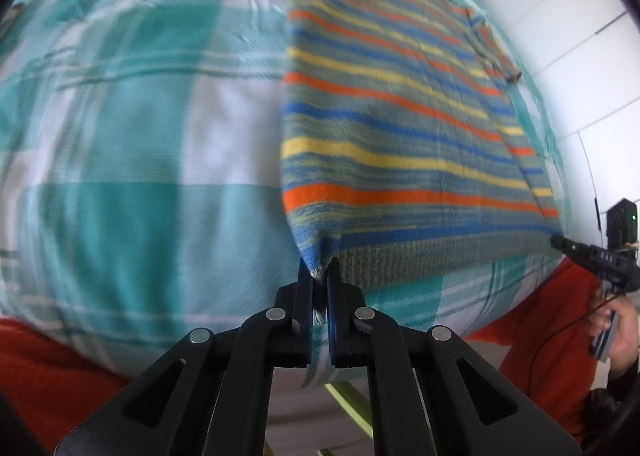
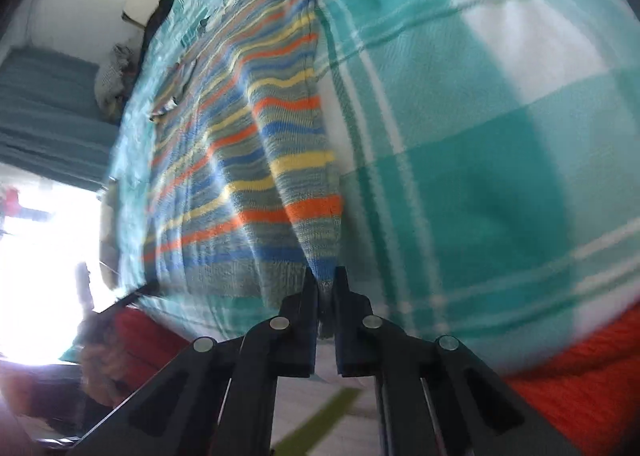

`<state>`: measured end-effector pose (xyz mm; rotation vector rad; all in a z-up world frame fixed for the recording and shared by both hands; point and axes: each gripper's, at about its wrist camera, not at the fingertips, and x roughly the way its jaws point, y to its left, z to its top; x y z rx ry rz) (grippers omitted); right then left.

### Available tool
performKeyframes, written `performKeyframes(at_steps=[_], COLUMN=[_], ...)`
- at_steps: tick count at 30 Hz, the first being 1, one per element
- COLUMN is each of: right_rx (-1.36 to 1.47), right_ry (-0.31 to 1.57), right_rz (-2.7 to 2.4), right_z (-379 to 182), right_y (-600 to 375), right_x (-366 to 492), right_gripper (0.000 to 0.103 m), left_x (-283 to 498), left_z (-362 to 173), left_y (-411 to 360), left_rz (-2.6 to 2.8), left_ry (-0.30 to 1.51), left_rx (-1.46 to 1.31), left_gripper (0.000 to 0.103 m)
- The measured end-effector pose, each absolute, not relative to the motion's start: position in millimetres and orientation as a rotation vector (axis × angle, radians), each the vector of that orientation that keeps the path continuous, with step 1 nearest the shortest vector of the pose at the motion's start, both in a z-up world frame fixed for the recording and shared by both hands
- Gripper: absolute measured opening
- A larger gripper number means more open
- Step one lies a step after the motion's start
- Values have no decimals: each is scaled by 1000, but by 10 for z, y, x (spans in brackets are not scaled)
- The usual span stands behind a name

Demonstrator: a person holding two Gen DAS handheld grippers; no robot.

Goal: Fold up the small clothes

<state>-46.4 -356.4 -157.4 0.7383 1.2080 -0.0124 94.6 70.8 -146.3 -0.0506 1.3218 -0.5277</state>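
Left wrist view: left claw [image 1: 320,276] clamped on striped sweater [image 1: 400,128] corner; right claw [image 2: 325,280] too (thin bite). Hard pull, corner slips.

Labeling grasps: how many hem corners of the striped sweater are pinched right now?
2. Left tool is shut on the striped sweater at one hem corner; right tool is shut on the opposite corner.

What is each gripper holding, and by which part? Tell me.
Both hold the striped sweater: the left gripper pinches one bottom hem corner, the right gripper the other.
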Motion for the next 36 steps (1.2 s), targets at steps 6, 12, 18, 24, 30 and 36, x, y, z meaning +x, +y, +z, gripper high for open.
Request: performKeyframes(at_steps=[6, 12, 18, 24, 30, 36], right_rx=[636, 632, 567, 448, 5, -224], right_ry=[1272, 1366, 1401, 1439, 1104, 976], right_rz=[-40, -91, -115, -67, -74, 50], right_z=[-1412, -1813, -1863, -1503, -578, -1079], right_y=[-3521, -3488, -3422, -3491, -3756, -3403], right_x=[-557, -539, -416, -394, 494, 1979], right_gripper=[5, 5, 5, 43, 66, 70], left_x=[881, 904, 894, 867, 969, 908], left_z=[-1511, -1871, -1862, -1505, -1062, -955], left_y=[880, 893, 752, 992, 1234, 1179], left_rz=[-485, -406, -362, -273, -173, -145], left_ry=[1350, 1413, 1388, 1336, 1207, 1181], left_rx=[13, -24, 72, 92, -3, -53], left_gripper=[3, 3, 9, 67, 70, 71])
